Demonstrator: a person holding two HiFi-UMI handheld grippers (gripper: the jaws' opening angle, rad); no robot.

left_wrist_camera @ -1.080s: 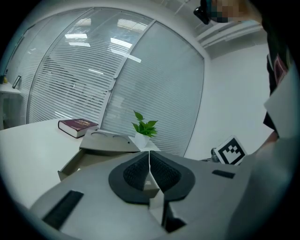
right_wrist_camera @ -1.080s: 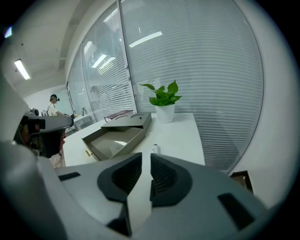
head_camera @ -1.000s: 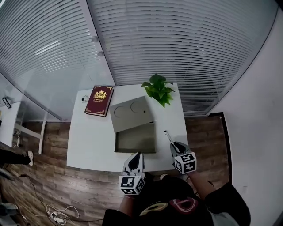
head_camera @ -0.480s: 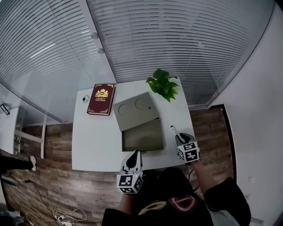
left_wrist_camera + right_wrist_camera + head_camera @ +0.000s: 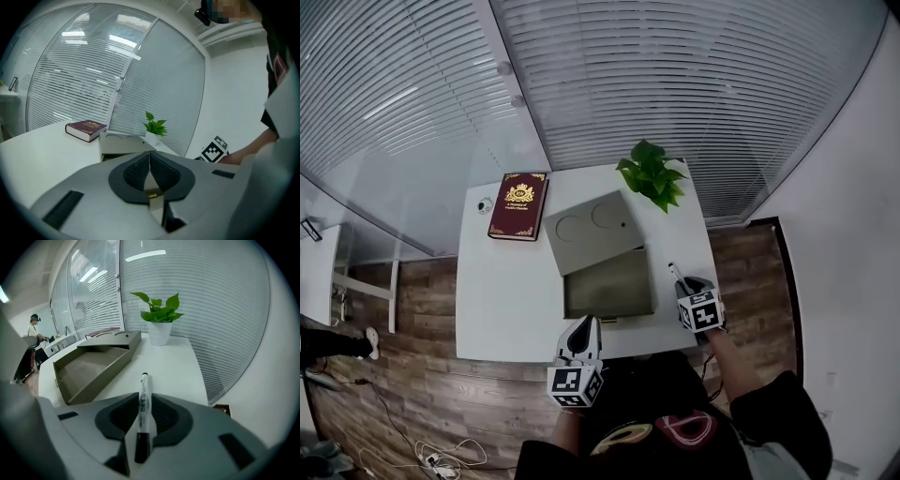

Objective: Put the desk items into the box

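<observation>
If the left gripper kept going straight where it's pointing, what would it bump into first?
Most likely the open box: its near side sits right ahead of the shut left gripper. Depth is hard to judge from here, though.

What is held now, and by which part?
Nothing yet: the right gripper, jaws just opened, flanks the marker at its barrel; left gripper shut, empty.

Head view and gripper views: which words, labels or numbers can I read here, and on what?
Pen: dark print on the barrel, too blurred to read.
Red book: gold crest and lettering, too small to read.
Patterned cubes: black-and-white squares only, no words.
Nothing here is legible.
</observation>
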